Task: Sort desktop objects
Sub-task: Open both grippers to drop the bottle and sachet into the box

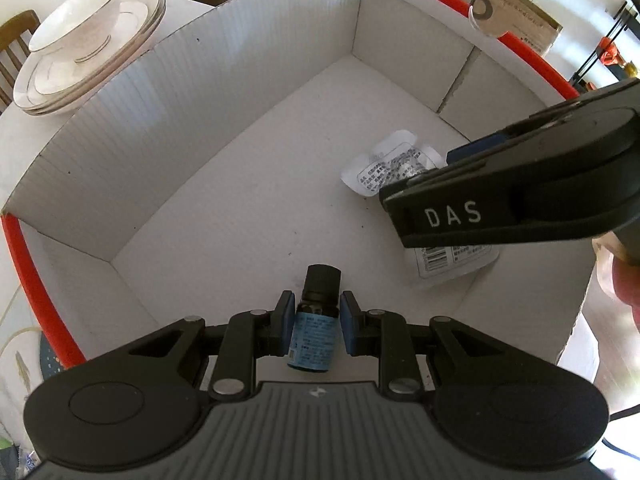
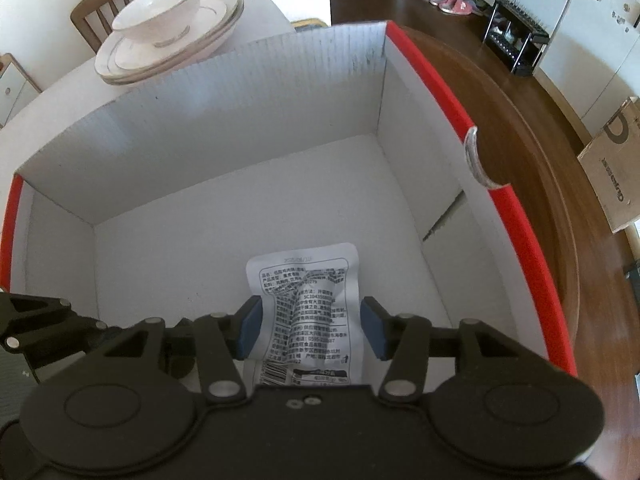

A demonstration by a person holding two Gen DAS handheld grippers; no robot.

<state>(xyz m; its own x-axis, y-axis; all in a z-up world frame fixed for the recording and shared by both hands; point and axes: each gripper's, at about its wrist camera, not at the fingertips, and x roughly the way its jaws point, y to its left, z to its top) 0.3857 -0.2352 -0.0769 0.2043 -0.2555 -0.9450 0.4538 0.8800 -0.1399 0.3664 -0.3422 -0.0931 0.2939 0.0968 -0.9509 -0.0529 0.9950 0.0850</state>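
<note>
White cardboard box (image 1: 248, 168): inside it, the left gripper (image 1: 314, 326) pinches a small bottle (image 1: 314, 332); the right gripper (image 2: 310, 330) stands parted around a packet (image 2: 310, 304).

White table (image 2: 60, 92) — box (image 2: 240, 92), plates (image 2: 168, 56)

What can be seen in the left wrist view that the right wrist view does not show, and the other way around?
Only the left wrist view shows the small dark bottle with a blue label, clamped in the left gripper.

Only the right wrist view shows the printed packet up close, between the right gripper's pads; the right pad stands clear of it. It also shows the wooden floor.

Both show the white cardboard box with red edges, the packet lying inside it, and the bowl on stacked plates behind.
</note>
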